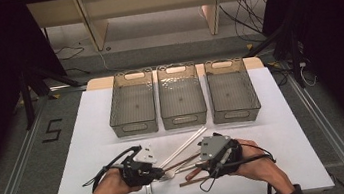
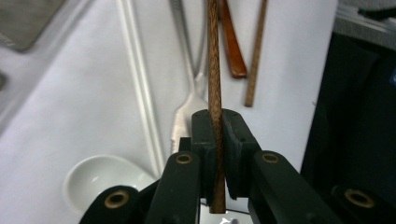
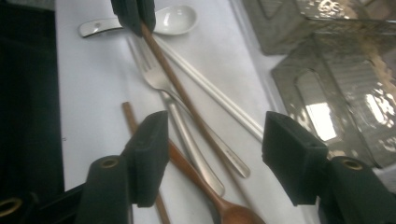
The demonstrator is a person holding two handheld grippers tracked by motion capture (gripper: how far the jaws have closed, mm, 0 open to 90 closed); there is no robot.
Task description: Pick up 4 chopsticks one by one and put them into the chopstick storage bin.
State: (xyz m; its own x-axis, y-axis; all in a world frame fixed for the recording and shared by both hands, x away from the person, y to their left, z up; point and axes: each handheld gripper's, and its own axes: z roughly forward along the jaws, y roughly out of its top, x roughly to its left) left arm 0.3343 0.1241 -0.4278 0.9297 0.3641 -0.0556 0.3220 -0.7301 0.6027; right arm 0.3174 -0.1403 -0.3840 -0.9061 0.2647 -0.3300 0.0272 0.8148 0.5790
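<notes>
Wood, dark brown with a fine speckled grain: a chopstick [image 2: 215,70] runs straight up the middle of the left gripper view, clamped between the pads of the left gripper [image 2: 216,140], jaws closed tight on it. Behind it on the white table [image 2: 70,116] lie one white ceramic spoon [image 2: 100,179], a pair of white chopsticks [image 2: 140,84], one metal fork [image 2: 187,109], one reddish wooden spoon handle [image 2: 232,44] and a second brown chopstick [image 2: 256,56]. Table edge runs close on the right of this view, dark beyond it.

Right gripper view: right gripper [image 3: 212,151] stands open, jaws wide apart, nothing between the pads. Below them lie the fork [image 3: 156,77], a metal handle [image 3: 196,154], the wooden spoon [image 3: 233,212] and the loose chopstick [image 3: 130,116]. Held chopstick [image 3: 173,79] slants up to the left gripper [image 3: 134,16] at the top; ceramic spoon [image 3: 175,19] just beside it. Baskets [image 3: 327,84] crowd the right.

High view: three grey plastic baskets [image 1: 132,103] [image 1: 181,95] [image 1: 232,90] in a row, side by side, at the far half of the table [image 1: 93,127]. Both grippers, left [image 1: 157,173] and right [image 1: 203,166], face each other over the cutlery pile near the front edge. Bare table lies to either side.
</notes>
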